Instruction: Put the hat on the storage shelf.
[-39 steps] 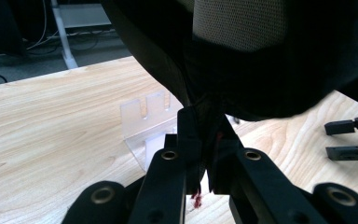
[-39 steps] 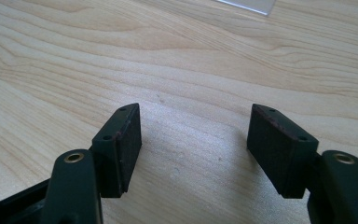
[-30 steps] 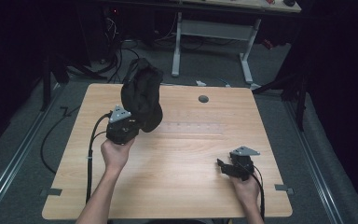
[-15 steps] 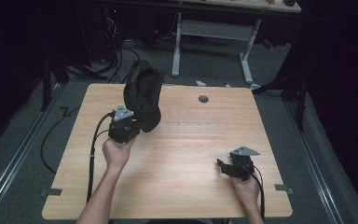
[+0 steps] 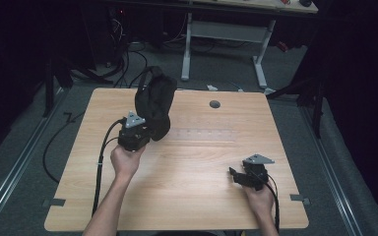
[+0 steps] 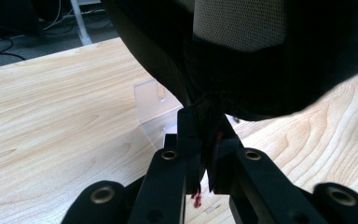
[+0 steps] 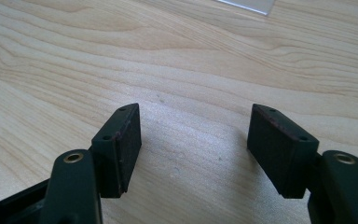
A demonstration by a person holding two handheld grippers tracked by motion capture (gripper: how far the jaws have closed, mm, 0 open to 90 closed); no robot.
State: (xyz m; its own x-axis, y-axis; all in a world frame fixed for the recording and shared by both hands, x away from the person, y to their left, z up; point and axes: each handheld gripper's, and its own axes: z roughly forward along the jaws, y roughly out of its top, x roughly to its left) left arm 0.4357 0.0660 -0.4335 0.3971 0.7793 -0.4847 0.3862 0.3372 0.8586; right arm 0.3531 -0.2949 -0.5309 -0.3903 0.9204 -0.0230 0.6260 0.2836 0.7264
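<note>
A black cloth bag [image 5: 153, 101] hangs up off the wooden table [image 5: 197, 162] at its back left. My left gripper [image 5: 137, 132] is shut on the bag's lower edge and holds it aloft. In the left gripper view the jaws pinch a fold of the black bag [image 6: 242, 51], whose mesh patch faces the camera. My right gripper [image 5: 238, 176] rests near the table's front right, open, with bare wood between its pads [image 7: 123, 147].
A clear plastic stand [image 6: 156, 100] sits on the table under the bag. A long clear strip [image 5: 202, 135] lies across the table's middle. A round cable hole [image 5: 215, 104] is near the back edge. Cables trail off the table's left side.
The left hand has shifted the bag slightly, and the bag hangs a little differently. The right gripper has not moved.
</note>
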